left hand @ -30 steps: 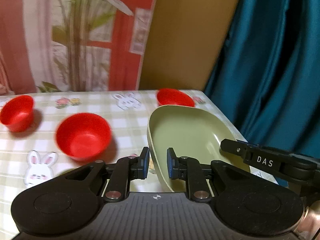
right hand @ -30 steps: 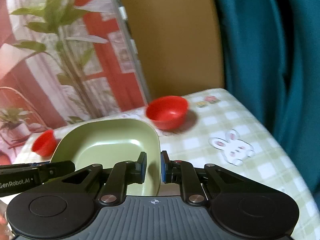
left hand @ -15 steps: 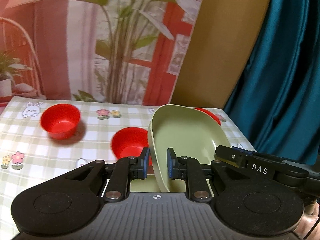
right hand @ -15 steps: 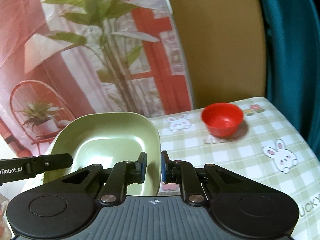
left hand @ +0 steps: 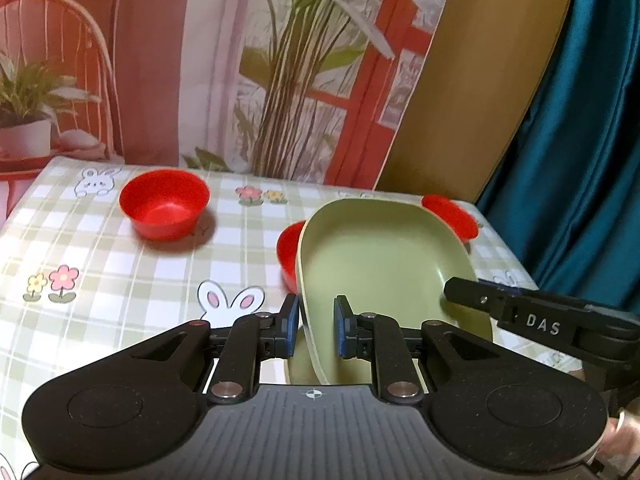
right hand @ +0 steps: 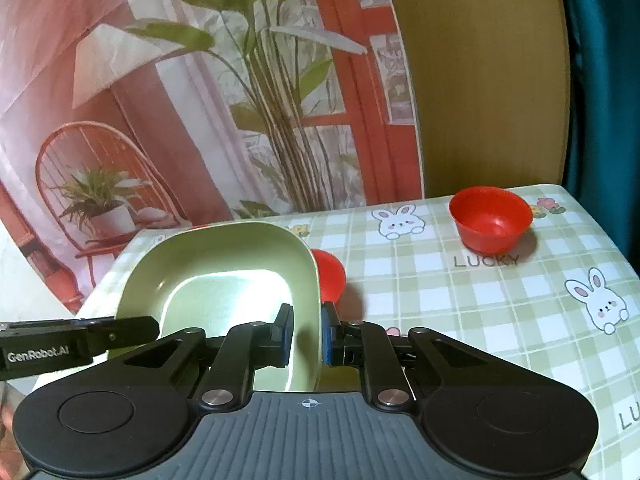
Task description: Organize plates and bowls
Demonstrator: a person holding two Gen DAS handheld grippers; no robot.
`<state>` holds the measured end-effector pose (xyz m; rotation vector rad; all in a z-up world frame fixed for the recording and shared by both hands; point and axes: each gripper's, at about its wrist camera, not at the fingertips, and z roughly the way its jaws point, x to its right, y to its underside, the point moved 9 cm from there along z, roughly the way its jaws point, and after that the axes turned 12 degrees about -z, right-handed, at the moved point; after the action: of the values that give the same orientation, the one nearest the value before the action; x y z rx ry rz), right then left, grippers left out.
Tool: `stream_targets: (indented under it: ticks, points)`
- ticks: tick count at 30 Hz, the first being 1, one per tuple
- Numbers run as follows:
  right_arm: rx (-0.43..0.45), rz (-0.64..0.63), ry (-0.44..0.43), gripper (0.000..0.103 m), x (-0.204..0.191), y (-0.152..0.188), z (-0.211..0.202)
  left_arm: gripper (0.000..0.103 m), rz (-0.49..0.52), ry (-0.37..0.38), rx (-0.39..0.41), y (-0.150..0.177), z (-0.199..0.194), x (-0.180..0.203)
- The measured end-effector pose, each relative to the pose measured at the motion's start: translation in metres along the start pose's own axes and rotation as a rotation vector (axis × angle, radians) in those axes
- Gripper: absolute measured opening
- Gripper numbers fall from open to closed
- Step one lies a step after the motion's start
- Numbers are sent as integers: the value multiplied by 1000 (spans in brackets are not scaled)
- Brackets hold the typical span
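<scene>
Left wrist view: the left gripper (left hand: 316, 330) is clamped on the near-left rim of a pale green plate (left hand: 384, 264), one blue pad outside the wall and one inside. The plate is rounded-square, shallow-walled and carried tilted above the table (left hand: 120, 280), which wears a green-and-white checked cloth printed with rabbits and flowers. One red bowl (left hand: 165, 203) stands upright and alone toward the far left of the table. A second red bowl (left hand: 289, 254) shows only as a sliver at the plate's left edge, and a third red bowl (left hand: 452, 216) shows past its far right corner; both are largely hidden by the plate. The right gripper (left hand: 472, 300) enters from the right as a black finger marked "DAS", lying against the plate's right rim. A printed backdrop (left hand: 240, 60) of a plant, a chair and a red window frame rises behind the table, with a teal curtain (left hand: 580, 140) at right

Right wrist view: the right gripper (right hand: 306, 334) is clenched on the plate's (right hand: 224, 280) right wall, pads on either side of it. The left gripper (right hand: 120, 330) reaches in from the left, a black finger marked "GenRobot.AI" at the plate's left rim. A red bowl (right hand: 330, 276) sits just behind the plate's right edge, partly covered. Another red bowl (right hand: 491, 218) stands upright near the table's (right hand: 480, 300) far right corner, well apart from the plate, beside the word "LUCKY" on the cloth
</scene>
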<state>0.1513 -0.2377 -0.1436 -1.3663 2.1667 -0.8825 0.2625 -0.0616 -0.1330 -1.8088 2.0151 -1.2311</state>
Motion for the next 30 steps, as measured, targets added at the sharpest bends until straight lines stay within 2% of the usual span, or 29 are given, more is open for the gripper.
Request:
stream_targets:
  ticks: [17, 30]
  points:
    - [-85, 17, -7, 14, 9, 44, 20, 20, -11, -60, -79, 39, 29, -10]
    - [-129, 52, -17, 14, 18, 62, 32, 20, 15, -84, -102, 47, 41, -9]
